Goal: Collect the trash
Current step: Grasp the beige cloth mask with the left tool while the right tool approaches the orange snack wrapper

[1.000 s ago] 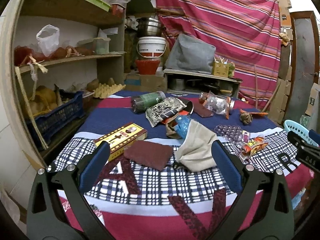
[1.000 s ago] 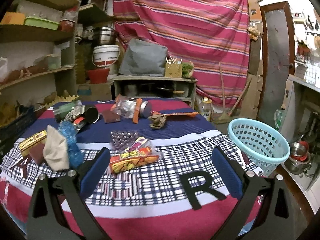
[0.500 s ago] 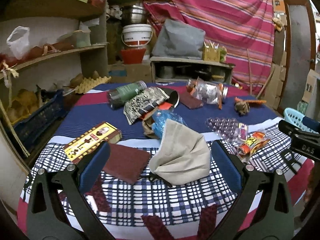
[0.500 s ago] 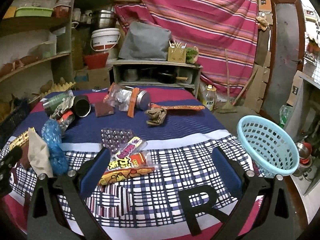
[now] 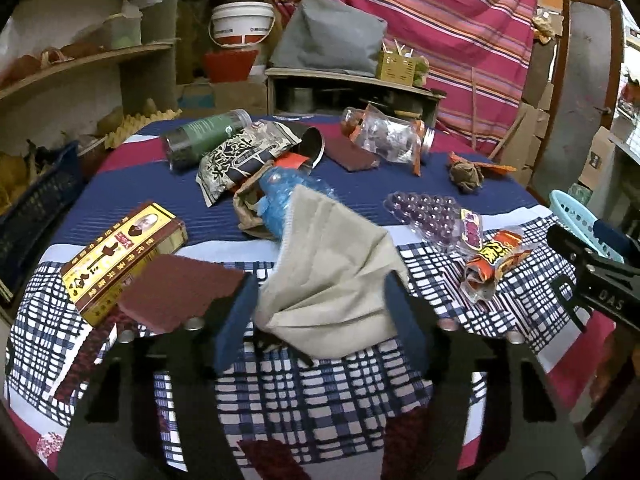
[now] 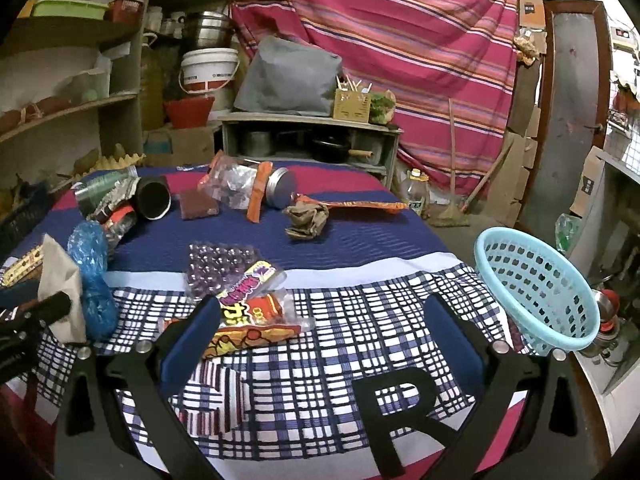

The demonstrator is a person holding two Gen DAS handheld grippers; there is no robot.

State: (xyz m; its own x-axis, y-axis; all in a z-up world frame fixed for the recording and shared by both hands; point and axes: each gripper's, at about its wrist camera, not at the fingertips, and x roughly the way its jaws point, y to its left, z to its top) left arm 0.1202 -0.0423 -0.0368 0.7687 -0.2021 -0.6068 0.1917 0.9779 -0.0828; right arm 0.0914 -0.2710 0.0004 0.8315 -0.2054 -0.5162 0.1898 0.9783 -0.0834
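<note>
A beige face mask (image 5: 332,268) lies on the checked tablecloth (image 5: 320,392) between the blue pads of my left gripper (image 5: 320,316). The jaws are closing; the pads stand at the mask's two side edges and the cloth shows no squeeze. The mask (image 6: 60,280) also shows at the left edge of the right wrist view. My right gripper (image 6: 320,332) is open and low over the cloth. Its left pad (image 6: 192,340) overlaps an orange snack wrapper (image 6: 248,332). A light blue basket (image 6: 536,280) tilts off the table's right edge.
A dark red pad (image 5: 180,288) and a yellow box (image 5: 120,252) lie left of the mask. Behind it are a blue plastic bag (image 5: 280,196), a black-and-white pouch (image 5: 244,156), a green jar (image 5: 200,136) and a purple blister tray (image 5: 424,212). Shelves stand at the left.
My left gripper has come forward and down over the mask, and its jaws have narrowed around it. The right gripper has drifted forward, closer to the orange wrapper, still open.
</note>
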